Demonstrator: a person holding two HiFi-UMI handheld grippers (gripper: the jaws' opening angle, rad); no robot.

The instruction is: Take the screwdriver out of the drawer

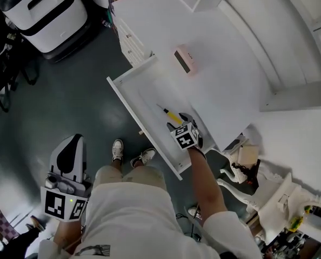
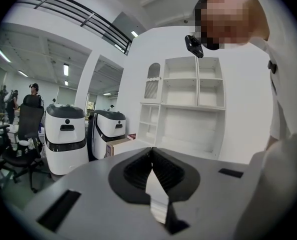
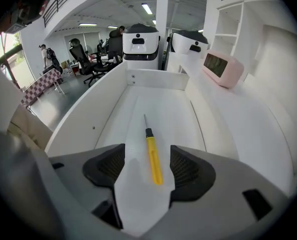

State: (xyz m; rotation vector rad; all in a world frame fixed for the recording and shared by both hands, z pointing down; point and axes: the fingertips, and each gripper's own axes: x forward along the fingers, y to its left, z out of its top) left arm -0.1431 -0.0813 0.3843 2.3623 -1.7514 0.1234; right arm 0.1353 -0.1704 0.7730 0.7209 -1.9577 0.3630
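One screwdriver | lying in drawer | handle inside parted right claw, untouched

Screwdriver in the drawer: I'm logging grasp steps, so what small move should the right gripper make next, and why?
Probably close the right gripper on the screwdriver. Its yellow handle lies lengthwise between the open jaws, touching neither pad, flat on the floor of the open drawer, so a squeeze should catch it.

Yellow screwdriver in open drawer
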